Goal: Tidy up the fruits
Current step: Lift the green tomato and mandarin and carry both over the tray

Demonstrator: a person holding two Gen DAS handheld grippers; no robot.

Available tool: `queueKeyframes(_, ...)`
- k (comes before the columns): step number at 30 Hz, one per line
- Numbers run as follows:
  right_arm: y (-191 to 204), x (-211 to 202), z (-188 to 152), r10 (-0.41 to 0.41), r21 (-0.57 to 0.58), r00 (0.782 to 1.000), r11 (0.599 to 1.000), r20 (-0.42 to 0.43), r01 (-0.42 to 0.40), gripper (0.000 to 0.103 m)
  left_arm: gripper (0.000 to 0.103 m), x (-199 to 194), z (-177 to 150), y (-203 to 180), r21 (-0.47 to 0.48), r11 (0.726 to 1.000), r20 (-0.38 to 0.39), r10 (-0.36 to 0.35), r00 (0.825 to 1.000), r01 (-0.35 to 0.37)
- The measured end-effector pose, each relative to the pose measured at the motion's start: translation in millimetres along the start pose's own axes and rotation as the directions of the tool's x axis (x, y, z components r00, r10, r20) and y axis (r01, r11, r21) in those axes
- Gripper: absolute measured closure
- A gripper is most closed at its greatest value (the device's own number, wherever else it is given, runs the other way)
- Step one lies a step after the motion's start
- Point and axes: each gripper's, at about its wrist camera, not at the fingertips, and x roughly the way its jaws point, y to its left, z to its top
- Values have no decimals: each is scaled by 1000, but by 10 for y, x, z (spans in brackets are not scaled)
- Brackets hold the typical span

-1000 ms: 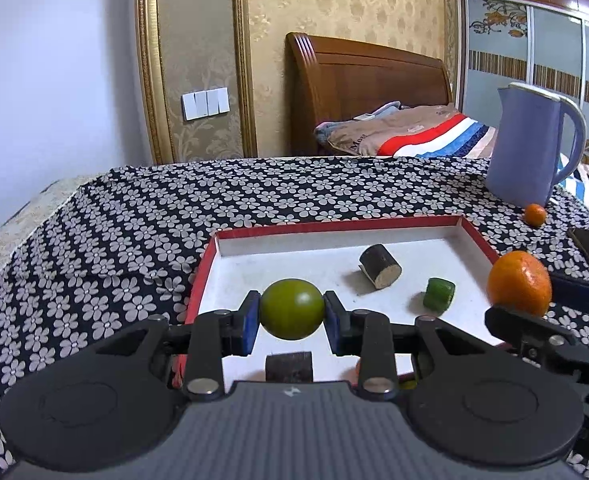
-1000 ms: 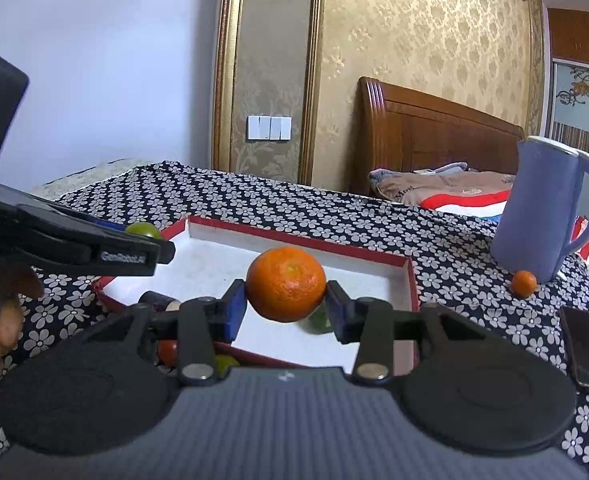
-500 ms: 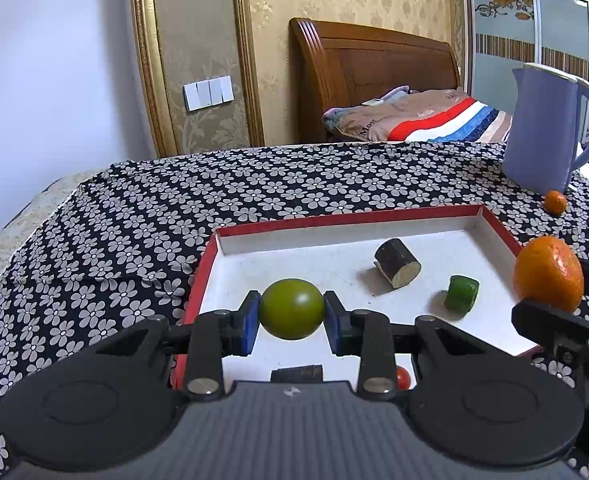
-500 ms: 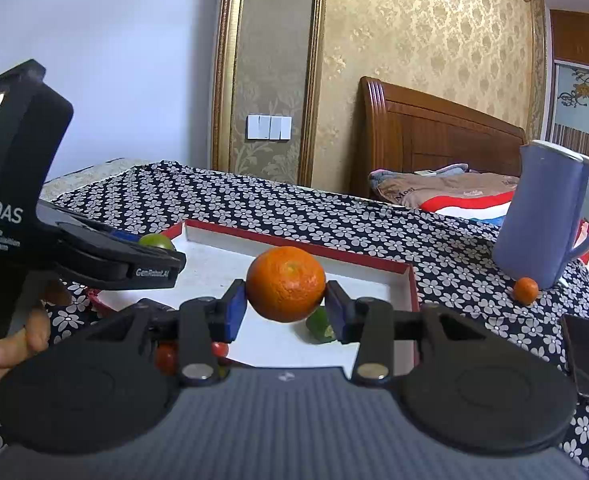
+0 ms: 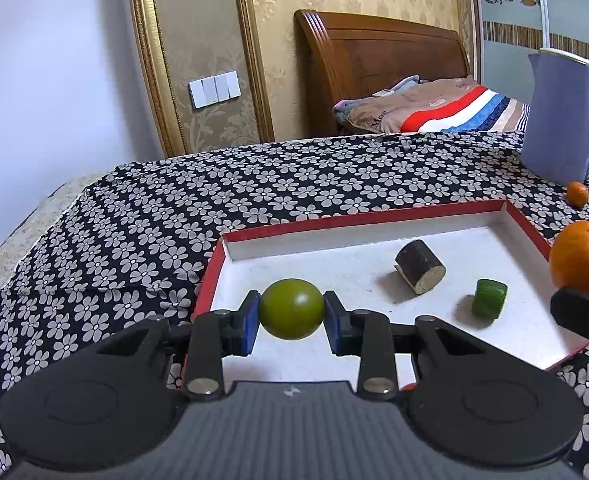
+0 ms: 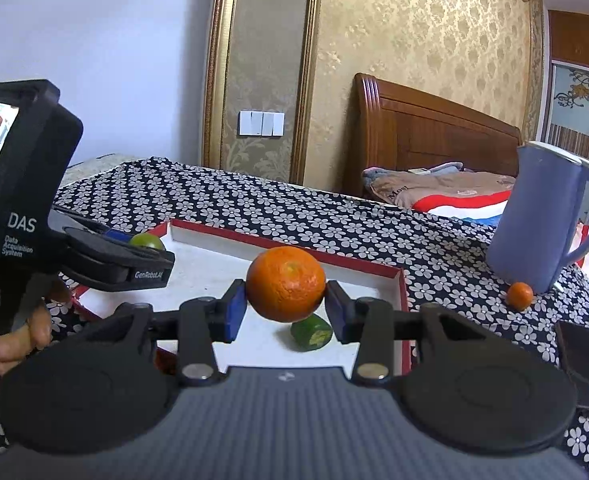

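Note:
My left gripper (image 5: 291, 311) is shut on a round green fruit (image 5: 291, 309) and holds it above the near left part of the red-rimmed white tray (image 5: 358, 222). My right gripper (image 6: 286, 285) is shut on an orange (image 6: 286, 283) above the tray's near right side (image 6: 401, 300); that orange also shows at the right edge of the left wrist view (image 5: 580, 258). In the tray lie a dark cylinder piece (image 5: 419, 266) and a green cucumber piece (image 5: 489, 298), which shows in the right wrist view (image 6: 311, 333) below the orange. The green fruit shows in the right wrist view (image 6: 147, 241).
A blue jug (image 5: 560, 118) stands at the back right on the flowered tablecloth (image 5: 134, 216), with a small orange (image 5: 577, 193) beside it. A dark phone (image 6: 580, 354) lies right of the tray. A bed with a striped blanket (image 5: 434, 108) is behind the table.
Both grippers have risen and drawn back a little from the tray, each still holding its fruit. The left gripper's body shows larger in the right wrist view.

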Motion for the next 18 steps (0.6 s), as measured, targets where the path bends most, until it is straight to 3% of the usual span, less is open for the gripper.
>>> queueKeyframes(18, -87, 198, 80, -25, 3, 999, 1000, -24, 25, 63, 70, 309, 101, -15, -2, 1000, -50, 25, 998, -26)
